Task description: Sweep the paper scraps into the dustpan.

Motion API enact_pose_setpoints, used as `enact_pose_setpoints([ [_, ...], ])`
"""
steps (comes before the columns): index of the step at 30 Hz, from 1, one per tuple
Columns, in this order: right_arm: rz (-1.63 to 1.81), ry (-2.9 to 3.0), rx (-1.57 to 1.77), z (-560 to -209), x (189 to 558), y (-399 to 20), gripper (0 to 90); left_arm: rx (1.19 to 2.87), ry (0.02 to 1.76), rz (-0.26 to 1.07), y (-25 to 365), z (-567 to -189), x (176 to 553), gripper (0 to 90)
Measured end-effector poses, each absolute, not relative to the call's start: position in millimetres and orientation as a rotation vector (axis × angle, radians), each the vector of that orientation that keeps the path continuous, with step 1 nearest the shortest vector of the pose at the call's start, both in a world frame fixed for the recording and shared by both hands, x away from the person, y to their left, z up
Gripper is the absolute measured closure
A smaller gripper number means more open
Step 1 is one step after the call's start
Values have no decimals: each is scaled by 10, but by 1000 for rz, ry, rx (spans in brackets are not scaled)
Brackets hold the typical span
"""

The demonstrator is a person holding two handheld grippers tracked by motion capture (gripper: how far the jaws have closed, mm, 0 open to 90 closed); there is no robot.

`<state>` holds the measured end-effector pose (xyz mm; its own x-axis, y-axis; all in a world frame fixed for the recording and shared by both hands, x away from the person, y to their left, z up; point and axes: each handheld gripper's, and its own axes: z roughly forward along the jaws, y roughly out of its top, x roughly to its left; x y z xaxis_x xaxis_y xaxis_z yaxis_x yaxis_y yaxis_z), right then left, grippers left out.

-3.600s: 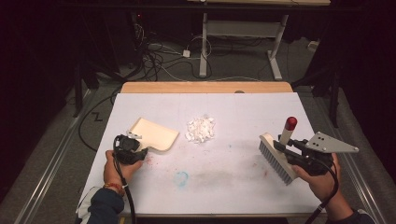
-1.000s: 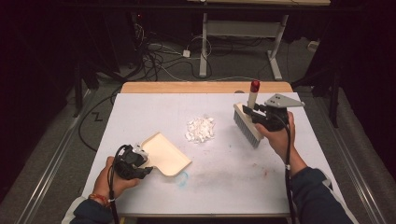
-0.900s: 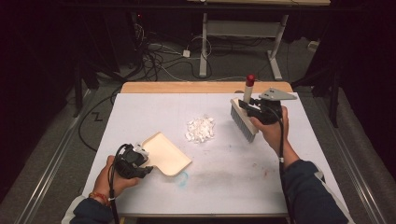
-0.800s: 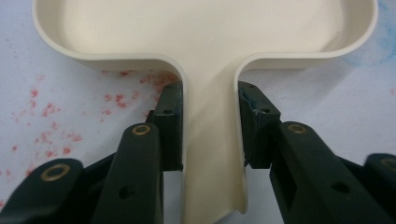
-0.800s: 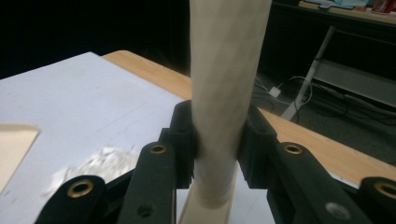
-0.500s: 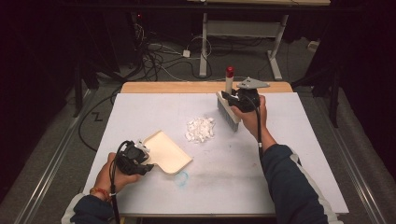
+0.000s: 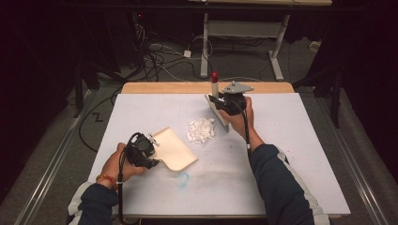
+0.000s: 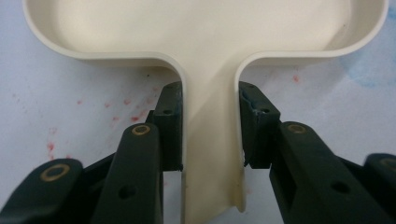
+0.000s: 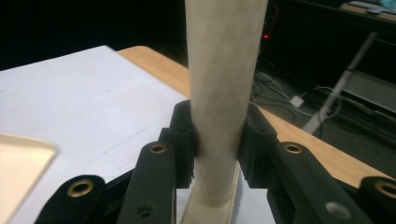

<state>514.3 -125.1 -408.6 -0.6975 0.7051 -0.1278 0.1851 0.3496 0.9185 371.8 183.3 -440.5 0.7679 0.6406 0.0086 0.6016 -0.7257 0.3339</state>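
A cream dustpan [image 7: 173, 149] lies on the white table, left of centre. My left gripper [image 7: 146, 149] is shut on its handle [image 8: 210, 140], the black pads [image 8: 170, 126] pressing both sides. A pile of white paper scraps [image 7: 201, 130] sits just right of the pan's mouth. My right gripper [image 7: 224, 101] is shut on the cream handle [image 9: 223, 93] of a brush [image 7: 217, 110] with a red tip [image 7: 214, 76]. The brush stands upright just behind and to the right of the scraps, its bristle head down at the table.
The table [image 7: 291, 154] has a wooden strip [image 7: 164, 87] along its far edge. Faint blue [image 7: 183, 178] and red stains mark the surface near the pan. Cables and a desk frame [image 7: 244, 42] lie on the dark floor beyond.
My right hand has carried the brush leftward and toward the far edge, from the right side to just behind the scraps. The dustpan has shifted slightly toward the pile.
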Motion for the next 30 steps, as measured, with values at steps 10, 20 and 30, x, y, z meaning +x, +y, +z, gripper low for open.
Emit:
enact_pose_setpoints([
  [10, 1443, 2159, 664, -4179, 4937, -1148, 689, 2632, 980, 157, 1787, -4431, 3791, 637],
  [20, 1488, 2168, 598, -4165, 4852, -1055, 703, 2646, 985, 166, 1706, -4442, 3889, 637],
  [30, 1507, 2197, 521, -4189, 4670, -886, 703, 2638, 985, 165, 1684, -4465, 3952, 636],
])
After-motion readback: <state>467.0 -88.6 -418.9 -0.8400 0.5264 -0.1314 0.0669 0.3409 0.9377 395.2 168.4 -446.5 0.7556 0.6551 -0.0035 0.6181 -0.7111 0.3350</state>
